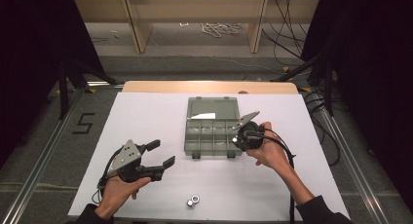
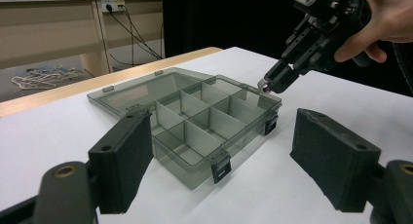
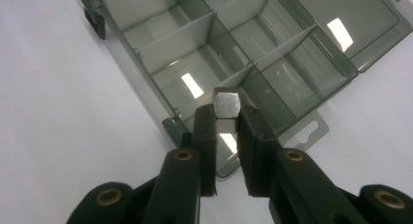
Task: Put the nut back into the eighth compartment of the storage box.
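Right gripper [image 3: 227, 118] jaws clamped on metal nut [image 3: 227, 104] (apparently hexagonal), above compartment box [image 3: 146, 95], left gripper [image 2: 221, 160] jaws wide apart.

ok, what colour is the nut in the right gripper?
Shiny silver metal nut, clearest in the right gripper view, pinched in the right gripper.

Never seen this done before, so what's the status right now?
Right gripper shut on a metal nut, above the open organizer box. Left gripper open, idle. More nuts waiting on table. Nothing in the way.
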{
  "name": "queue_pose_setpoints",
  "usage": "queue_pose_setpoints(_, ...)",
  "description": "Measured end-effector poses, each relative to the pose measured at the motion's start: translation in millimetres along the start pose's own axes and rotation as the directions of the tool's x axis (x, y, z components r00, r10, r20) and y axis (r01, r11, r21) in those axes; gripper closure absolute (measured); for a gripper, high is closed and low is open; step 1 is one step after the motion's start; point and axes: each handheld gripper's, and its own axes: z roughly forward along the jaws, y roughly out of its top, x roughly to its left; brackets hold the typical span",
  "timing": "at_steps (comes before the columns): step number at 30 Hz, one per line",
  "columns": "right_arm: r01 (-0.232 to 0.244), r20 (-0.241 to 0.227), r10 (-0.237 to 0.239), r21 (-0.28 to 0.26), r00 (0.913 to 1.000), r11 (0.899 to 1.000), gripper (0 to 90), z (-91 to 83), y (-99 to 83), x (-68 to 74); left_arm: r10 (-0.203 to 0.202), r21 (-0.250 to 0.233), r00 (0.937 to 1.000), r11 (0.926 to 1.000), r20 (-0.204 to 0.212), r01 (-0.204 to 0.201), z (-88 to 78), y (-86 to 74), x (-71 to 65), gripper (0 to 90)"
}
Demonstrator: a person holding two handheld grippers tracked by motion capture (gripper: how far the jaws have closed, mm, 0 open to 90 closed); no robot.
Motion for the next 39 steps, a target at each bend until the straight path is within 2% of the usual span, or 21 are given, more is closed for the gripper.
queue_pose_setpoints(2,0.003,0.013,-0.003,0.000,0.9999,1.000,78.8,3.3,0.6,-1.5,0.000,-0.002,1.0000,1.0000,0.000,0.000,-0.1,0.1,-0.1,22.3)
queue_pose_setpoints(7,-0.004,0.010,0.004,0.031,0.9999,1.000,78.7,11.4,1.8,-3.7,0.001,-0.004,1.0000,1.0000,0.000,-0.001,0.0,0.1,-0.2,22.3)
queue_pose_setpoints(11,-0.007,0.012,0.006,0.041,0.9999,0.999,78.7,15.1,1.9,-6.2,0.017,-0.003,0.9998,0.9999,0.006,-0.017,0.2,0.4,0.4,22.3)
queue_pose_setpoints(17,-0.016,0.012,0.015,0.050,0.9998,0.999,78.5,20.0,1.5,-9.3,-0.003,-0.001,1.0000,1.0000,0.000,0.003,0.1,-0.1,-0.5,22.3)
queue_pose_setpoints(19,-0.023,0.011,0.023,0.050,0.9997,0.998,77.6,21.0,1.4,-10.4,0.011,-0.002,0.9999,0.9999,0.003,-0.011,0.1,0.3,0.0,22.3)
queue_pose_setpoints(22,-0.033,0.020,0.033,0.034,0.9993,0.999,68.1,19.5,1.5,-11.3,0.014,-0.003,0.9999,0.9999,0.005,-0.014,0.1,0.4,0.1,22.3)
queue_pose_setpoints(24,-0.055,0.032,0.054,0.016,0.9980,0.998,58.4,14.6,3.0,-11.2,0.018,-0.002,0.9998,0.9998,0.005,-0.018,0.0,0.5,0.5,22.3)
queue_pose_setpoints(25,-0.054,0.040,0.054,0.002,0.9977,0.999,57.3,11.8,3.7,-10.3,0.016,-0.004,0.9999,0.9999,0.004,-0.016,-0.4,0.5,0.5,22.3)
queue_pose_setpoints(27,-0.039,0.019,0.039,-0.027,0.9991,0.999,51.7,3.6,5.5,-4.8,0.008,-0.007,1.0000,0.9999,0.002,-0.008,-0.8,0.4,0.3,22.3)
queue_pose_setpoints(28,-0.032,0.028,0.033,-0.045,0.9991,0.998,49.2,0.8,5.9,-1.5,0.007,-0.007,1.0000,1.0000,0.001,-0.007,-0.9,0.4,0.5,22.3)
queue_pose_setpoints(31,-0.002,0.018,0.003,-0.092,0.9998,0.996,43.2,-6.0,7.5,11.7,0.007,-0.005,1.0000,1.0000,-0.003,-0.007,-0.8,0.3,1.0,22.2)
queue_pose_setpoints(32,0.002,0.026,0.000,-0.095,0.9997,0.996,40.2,-9.3,7.7,20.2,0.007,-0.004,1.0000,1.0000,-0.003,-0.007,-0.8,0.3,0.9,22.3)
queue_pose_setpoints(33,0.024,0.010,-0.023,-0.099,0.9997,0.995,39.0,-11.6,7.9,22.1,0.007,-0.004,1.0000,1.0000,-0.003,-0.007,-0.8,0.4,0.9,22.3)
queue_pose_setpoints(35,0.030,-0.001,-0.030,-0.113,0.9996,0.993,32.9,-13.6,8.3,29.4,0.008,-0.004,1.0000,1.0000,-0.004,-0.008,-0.9,0.4,0.9,22.3)
queue_pose_setpoints(37,0.036,0.007,-0.036,-0.131,0.9993,0.991,31.8,-15.5,7.8,39.4,0.015,-0.005,0.9999,0.9999,-0.003,-0.015,-1.1,0.7,1.5,22.3)
queue_pose_setpoints(39,0.040,-0.011,-0.042,-0.143,0.9991,0.989,31.1,-18.0,7.9,46.3,0.004,-0.005,1.0000,1.0000,-0.008,-0.004,-1.5,0.5,1.4,22.3)
